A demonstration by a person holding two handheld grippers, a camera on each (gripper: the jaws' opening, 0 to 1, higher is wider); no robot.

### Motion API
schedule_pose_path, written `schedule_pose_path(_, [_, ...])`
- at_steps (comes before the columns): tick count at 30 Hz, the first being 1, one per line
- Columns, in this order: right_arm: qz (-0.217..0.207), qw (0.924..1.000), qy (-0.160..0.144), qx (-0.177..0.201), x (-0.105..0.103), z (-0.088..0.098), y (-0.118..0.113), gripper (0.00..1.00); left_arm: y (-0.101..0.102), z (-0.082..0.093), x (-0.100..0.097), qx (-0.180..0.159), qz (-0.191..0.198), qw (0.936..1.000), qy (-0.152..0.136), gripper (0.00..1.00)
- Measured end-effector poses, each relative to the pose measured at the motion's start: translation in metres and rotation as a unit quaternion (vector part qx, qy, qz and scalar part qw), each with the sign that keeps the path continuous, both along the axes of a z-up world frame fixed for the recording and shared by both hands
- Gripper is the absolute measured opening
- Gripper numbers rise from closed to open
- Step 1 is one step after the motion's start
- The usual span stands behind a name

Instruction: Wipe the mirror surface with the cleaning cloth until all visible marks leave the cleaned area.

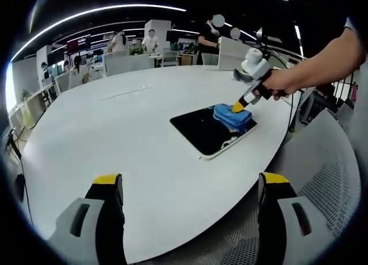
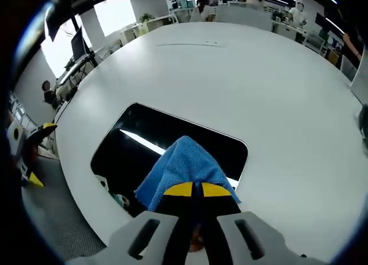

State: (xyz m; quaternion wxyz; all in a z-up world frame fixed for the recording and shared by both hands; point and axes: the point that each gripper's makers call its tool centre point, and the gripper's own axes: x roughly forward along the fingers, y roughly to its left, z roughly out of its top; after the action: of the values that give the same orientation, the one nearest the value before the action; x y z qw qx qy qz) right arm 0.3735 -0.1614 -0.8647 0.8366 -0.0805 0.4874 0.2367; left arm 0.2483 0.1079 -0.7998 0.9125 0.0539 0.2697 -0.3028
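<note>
The mirror (image 1: 211,131) lies flat on the white round table (image 1: 115,138), near the table's edge. The blue cleaning cloth (image 2: 181,167) rests on the mirror's glass, pinched between the closed jaws of the right gripper (image 2: 191,189) (yellow-tipped, held by a person's hand (image 1: 280,83)). The left gripper (image 1: 190,181) hangs over the table well short of the mirror, jaws spread wide and holding nothing.

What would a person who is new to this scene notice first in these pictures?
First, the bright blue cleaning cloth, pinched in the shut right claw and pressed onto the dark mirror. The mirror lies flat near the edge of the big white oval table. The left claw hangs open above the table's near edge, apart from the mirror.
</note>
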Motion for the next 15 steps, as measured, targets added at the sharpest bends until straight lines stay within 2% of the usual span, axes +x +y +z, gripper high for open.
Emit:
schedule_pose_path(4, [-0.008,1.0000,0.000,-0.003,0.000,0.000,-0.012,0.00,0.000,0.000,0.000,0.001,0.000,1.0000,0.000,0.98])
schedule_pose_path(9, [0.008,0.9997,-0.005,-0.020,-0.001,0.001,-0.015,0.00,0.004,0.001,0.002,0.005,0.006,0.9999,-0.009,0.98])
schedule_pose_path(15, [0.008,0.9999,-0.007,-0.010,-0.002,-0.001,-0.016,0.00,0.006,0.001,0.003,0.010,0.007,0.9998,-0.015,0.98])
